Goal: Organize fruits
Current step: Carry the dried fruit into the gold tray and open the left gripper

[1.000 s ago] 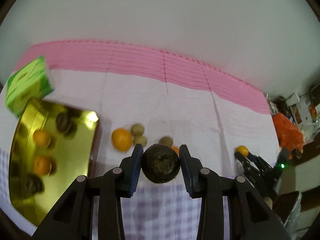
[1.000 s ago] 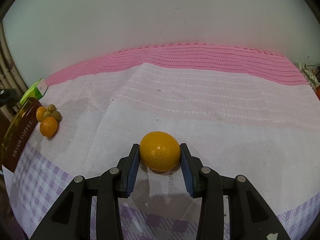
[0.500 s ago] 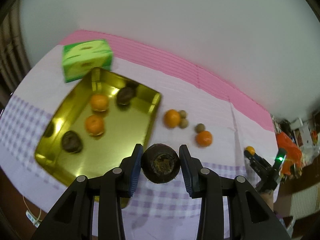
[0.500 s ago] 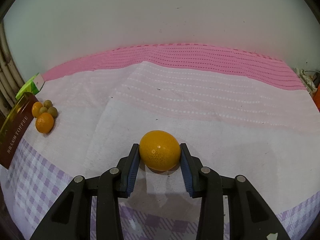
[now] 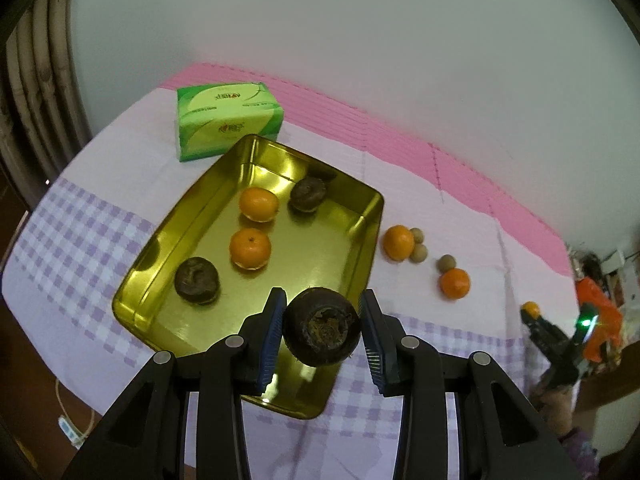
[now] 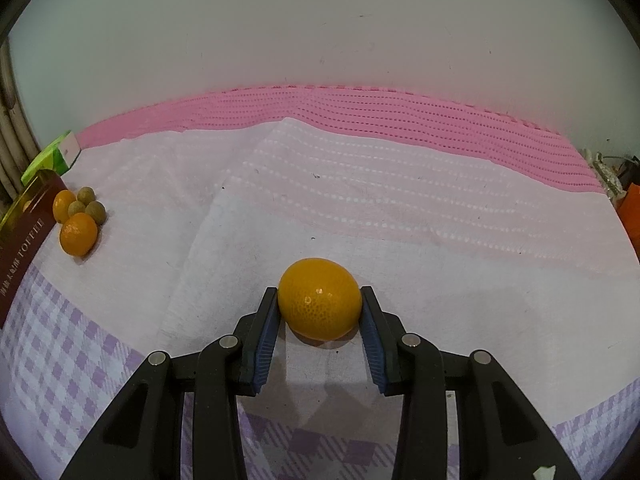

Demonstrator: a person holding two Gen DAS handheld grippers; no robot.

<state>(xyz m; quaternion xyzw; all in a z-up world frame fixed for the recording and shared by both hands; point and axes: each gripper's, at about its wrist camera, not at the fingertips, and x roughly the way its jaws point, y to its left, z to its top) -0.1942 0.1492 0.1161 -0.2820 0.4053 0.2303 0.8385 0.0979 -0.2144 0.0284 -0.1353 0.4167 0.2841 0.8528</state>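
Note:
My left gripper (image 5: 322, 330) is shut on a dark brown round fruit (image 5: 321, 332) and holds it above the near right part of a gold tray (image 5: 160, 256). In the tray lie two oranges (image 5: 250, 249) and two more dark fruits (image 5: 196, 280). Right of the tray, two oranges (image 5: 397, 242) and three small tan fruits (image 5: 446, 263) rest on the cloth. My right gripper (image 6: 319, 312) is shut on a yellow-orange citrus (image 6: 319, 304) just above the cloth. The same gripper appears small at the far right of the left wrist view (image 5: 534, 316).
A green tissue pack (image 5: 228, 120) stands behind the tray near the pink cloth band (image 5: 440, 160). The loose fruit group (image 6: 78, 216) and the tray's side (image 6: 24, 240) sit at the left in the right wrist view. Orange clutter (image 5: 600, 320) lies beyond the table's right end.
My left gripper has carried the dark fruit leftward from over the cloth to over the tray, and the view has rolled. The right gripper has stayed in place with its citrus.

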